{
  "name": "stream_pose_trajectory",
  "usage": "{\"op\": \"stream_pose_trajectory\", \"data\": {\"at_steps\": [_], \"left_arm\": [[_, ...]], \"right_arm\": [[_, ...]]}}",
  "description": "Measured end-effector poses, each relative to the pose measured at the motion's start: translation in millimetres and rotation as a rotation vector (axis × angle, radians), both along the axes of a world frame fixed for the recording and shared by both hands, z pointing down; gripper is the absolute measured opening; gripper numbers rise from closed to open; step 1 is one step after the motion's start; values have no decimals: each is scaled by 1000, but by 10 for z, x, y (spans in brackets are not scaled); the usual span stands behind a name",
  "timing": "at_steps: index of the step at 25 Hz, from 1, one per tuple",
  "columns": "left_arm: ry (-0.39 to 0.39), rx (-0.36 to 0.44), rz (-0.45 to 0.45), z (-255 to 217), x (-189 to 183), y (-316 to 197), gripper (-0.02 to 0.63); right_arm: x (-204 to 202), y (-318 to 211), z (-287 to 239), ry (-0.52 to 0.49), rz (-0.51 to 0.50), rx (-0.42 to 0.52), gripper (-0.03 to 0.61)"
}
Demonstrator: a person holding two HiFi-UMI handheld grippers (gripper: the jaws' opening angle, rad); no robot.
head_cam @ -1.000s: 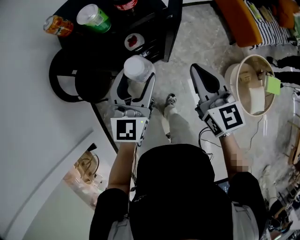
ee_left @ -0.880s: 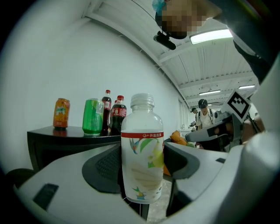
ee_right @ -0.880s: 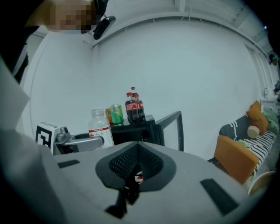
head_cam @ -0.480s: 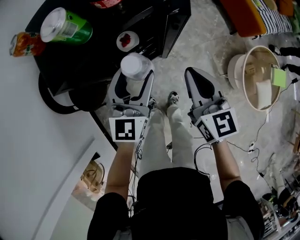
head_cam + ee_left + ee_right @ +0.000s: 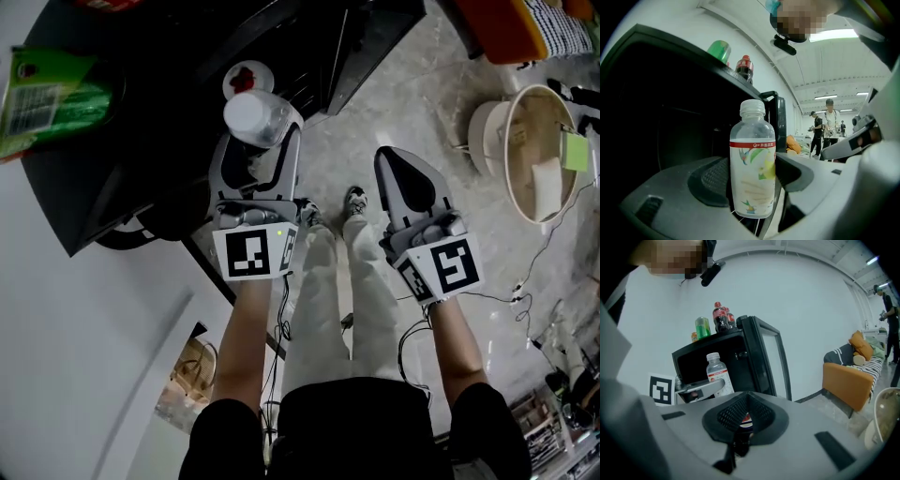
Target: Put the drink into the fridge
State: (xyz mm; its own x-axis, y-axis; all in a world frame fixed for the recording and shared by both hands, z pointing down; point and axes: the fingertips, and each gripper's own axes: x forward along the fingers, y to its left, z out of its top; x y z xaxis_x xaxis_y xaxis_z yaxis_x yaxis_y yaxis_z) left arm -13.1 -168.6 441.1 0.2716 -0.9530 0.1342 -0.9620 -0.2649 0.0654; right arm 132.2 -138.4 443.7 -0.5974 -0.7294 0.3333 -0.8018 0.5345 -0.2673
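1 red-banded bottle (image 5: 752, 164) in left gripper (image 5: 255, 161)

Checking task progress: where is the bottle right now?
The bottle is held upright by the left gripper, at the head view's upper middle, in front of the open fridge with its door to the right.

Between jaws of left gripper (image 5: 258, 139), clear plastic drink bottle (image 5: 752, 164) is standing before black fridge (image 5: 693, 363); green can (image 5: 702, 327) is sitting atop it.
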Motion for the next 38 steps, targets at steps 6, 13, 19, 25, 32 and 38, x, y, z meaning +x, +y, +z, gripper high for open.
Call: {"op": "stream_pose_trajectory", "data": {"at_steps": [6,13,19,25,32,38], "left_arm": [[-12,5,0,339,-49,-210,304],[-76,74,-55,561,-200,-431,304],[-27,68,-71,778,-386,-675,304],[-69,71,-86,912,-486,-963,304],[-74,64,-63,1011,-463,-1221,304],[-49,18,-20,1137,-428,-1371,304]], "right_arm": [[-67,79,404,17,-8,-34,14],[-150,114,752,22,-29,-58,14],[-293,217,1026,9,-39,-91,14],[-402,137,1047,8,-48,-80,15],[-524,-68,957,-5,-51,-34,14],[-548,-32,968,0,-57,-41,14]]}}
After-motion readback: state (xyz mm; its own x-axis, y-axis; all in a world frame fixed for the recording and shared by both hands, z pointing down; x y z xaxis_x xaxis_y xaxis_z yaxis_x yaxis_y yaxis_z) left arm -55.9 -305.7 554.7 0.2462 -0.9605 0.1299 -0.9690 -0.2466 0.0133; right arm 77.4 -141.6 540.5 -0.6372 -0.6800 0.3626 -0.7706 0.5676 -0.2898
